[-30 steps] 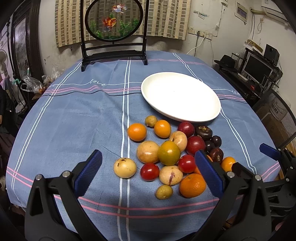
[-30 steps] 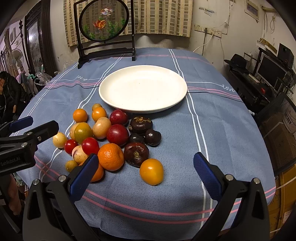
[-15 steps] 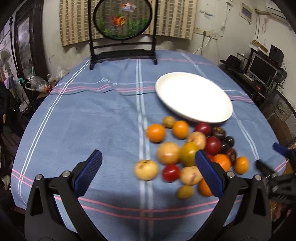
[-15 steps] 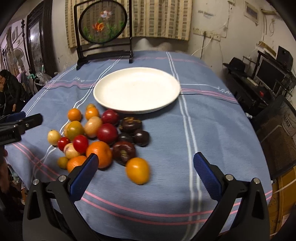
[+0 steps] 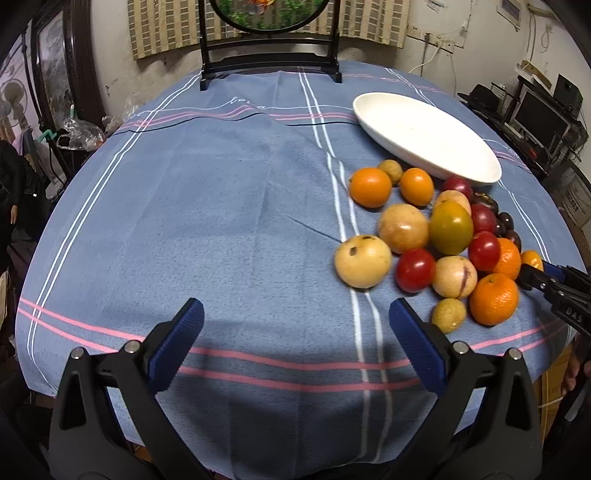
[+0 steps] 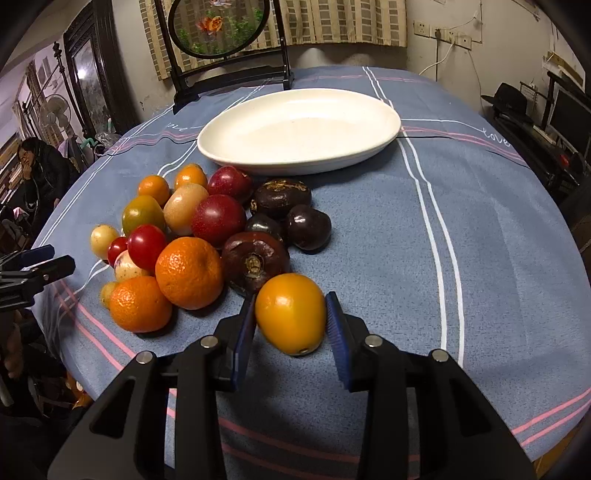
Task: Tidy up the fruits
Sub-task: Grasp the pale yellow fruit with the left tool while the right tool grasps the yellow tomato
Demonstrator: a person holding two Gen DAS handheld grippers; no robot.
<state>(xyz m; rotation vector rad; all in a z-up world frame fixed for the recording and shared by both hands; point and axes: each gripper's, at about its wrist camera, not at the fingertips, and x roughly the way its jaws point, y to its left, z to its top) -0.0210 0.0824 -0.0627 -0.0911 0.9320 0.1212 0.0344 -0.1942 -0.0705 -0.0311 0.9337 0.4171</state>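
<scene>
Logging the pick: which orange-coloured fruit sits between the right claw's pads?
The smooth yellow-orange fruit, apart at the pile's near edge; the two dimpled mandarins lie left.

A round table under a blue cloth with pink and white stripes point(image 5: 207, 206) fills the foreground. At its far edge stands a black-framed round screen painted with goldfish point(image 6: 221, 33). Behind it hangs a beige checked curtain point(image 6: 332, 22) on a stained off-white wall point(image 6: 436, 59) with white wall sockets point(image 6: 441, 35) and a trailing cable. On the right, a dark computer monitor point(image 5: 537, 118) sits on a cluttered desk, a black hat point(image 6: 508, 96) nearby. On the left, a dark carved wooden frame point(image 6: 86, 77), a standing fan point(image 6: 55, 108) and a seated person in black point(image 6: 40, 166).
</scene>
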